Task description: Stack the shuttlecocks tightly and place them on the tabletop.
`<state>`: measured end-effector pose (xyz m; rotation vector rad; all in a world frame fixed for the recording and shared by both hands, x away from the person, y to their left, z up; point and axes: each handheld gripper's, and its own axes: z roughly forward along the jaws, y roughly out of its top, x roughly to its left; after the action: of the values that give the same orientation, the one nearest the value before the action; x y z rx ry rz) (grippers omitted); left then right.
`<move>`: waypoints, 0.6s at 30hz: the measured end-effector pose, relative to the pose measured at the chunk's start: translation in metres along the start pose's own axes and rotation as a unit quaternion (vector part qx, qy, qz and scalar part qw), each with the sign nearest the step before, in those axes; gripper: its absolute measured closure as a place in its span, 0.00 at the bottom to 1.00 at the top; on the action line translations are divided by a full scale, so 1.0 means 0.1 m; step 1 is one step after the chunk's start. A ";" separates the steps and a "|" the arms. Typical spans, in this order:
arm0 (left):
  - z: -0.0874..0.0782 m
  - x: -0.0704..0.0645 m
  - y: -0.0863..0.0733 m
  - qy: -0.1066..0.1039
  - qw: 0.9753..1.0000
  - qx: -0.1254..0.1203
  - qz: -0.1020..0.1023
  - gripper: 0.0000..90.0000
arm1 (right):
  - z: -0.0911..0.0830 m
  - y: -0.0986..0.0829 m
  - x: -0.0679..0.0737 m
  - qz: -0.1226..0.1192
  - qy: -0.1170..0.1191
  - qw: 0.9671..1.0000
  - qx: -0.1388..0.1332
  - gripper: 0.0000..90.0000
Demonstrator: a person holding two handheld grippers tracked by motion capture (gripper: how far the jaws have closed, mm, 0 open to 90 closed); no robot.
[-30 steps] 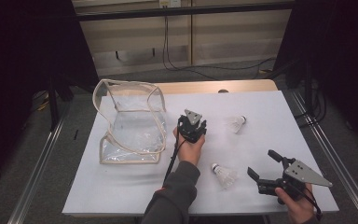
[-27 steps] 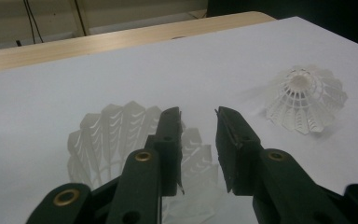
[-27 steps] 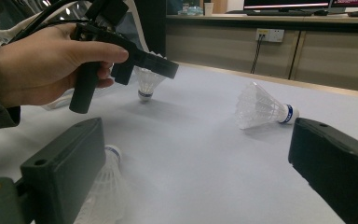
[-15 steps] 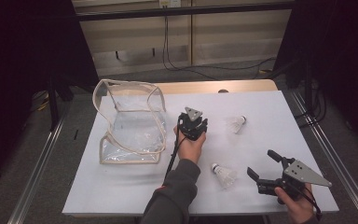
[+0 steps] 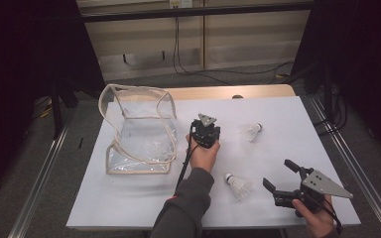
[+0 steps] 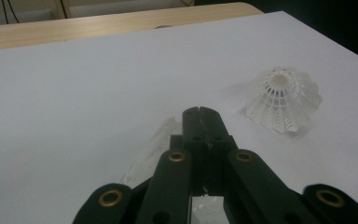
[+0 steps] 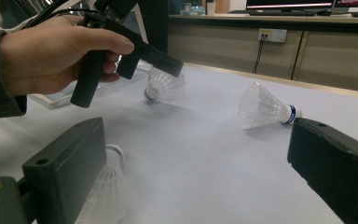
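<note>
- Now pinching one shuttlecock [image 7: 162, 86] in the closed left gripper [image 6: 199, 114], mid-table, with the clear bag [image 5: 139, 131] sitting just beside it on the left.
- Holding the right gripper [image 5: 279, 174] wide open, with the loose shuttlecock [image 5: 238, 186] lying near its left.

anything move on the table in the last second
Nothing visibly changed. The left claw stays shut on a shuttlecock beside the clear bag, and the right claw stays open near the shuttlecock at the front. The far shuttlecock lies where it was.
</note>
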<state>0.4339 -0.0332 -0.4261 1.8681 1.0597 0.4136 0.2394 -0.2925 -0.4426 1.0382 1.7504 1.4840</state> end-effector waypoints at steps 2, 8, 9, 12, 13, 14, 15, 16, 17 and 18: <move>0.00 0.00 0.00 0.001 1.000 0.001 -0.003 1.00 | 0.00 0.00 0.00 0.000 0.000 1.000 0.001 0.04; 0.02 0.00 0.00 0.002 1.000 0.002 0.003 0.97 | 0.00 0.00 0.00 -0.001 -0.002 1.000 0.003 0.04; 0.02 0.00 0.00 0.002 1.000 0.002 0.003 0.97 | 0.00 0.00 0.00 0.000 -0.001 1.000 0.004 0.04; 0.04 -0.01 0.01 -0.002 1.000 0.006 -0.001 0.97 | 0.00 0.00 0.00 -0.001 0.000 1.000 0.002 0.04; 0.04 -0.01 0.02 -0.003 1.000 0.008 0.001 0.97 | 0.00 0.00 0.00 -0.001 0.000 1.000 0.002 0.04; 0.04 -0.02 0.03 -0.004 1.000 0.008 0.001 0.97 | 0.00 0.00 0.00 -0.001 -0.001 1.000 0.003 0.04; 0.04 -0.03 0.03 -0.002 1.000 0.014 0.003 0.97 | 0.00 0.00 0.00 -0.001 -0.001 1.000 0.003 0.04; 0.05 -0.03 0.04 -0.002 1.000 0.016 0.002 0.97 | 0.00 0.00 0.00 0.000 -0.001 1.000 0.004 0.04; 0.05 -0.03 0.04 -0.005 1.000 0.016 -0.002 0.97 | 0.01 0.00 0.00 0.001 0.000 1.000 0.004 0.04; 0.06 -0.03 0.03 -0.004 1.000 0.016 -0.002 0.97 | 0.00 -0.01 0.00 0.002 0.000 1.000 0.004 0.04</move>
<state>0.4376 -0.0396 -0.4257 1.8936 1.0702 0.3892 0.2398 -0.2926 -0.4432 1.0464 1.7559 1.4808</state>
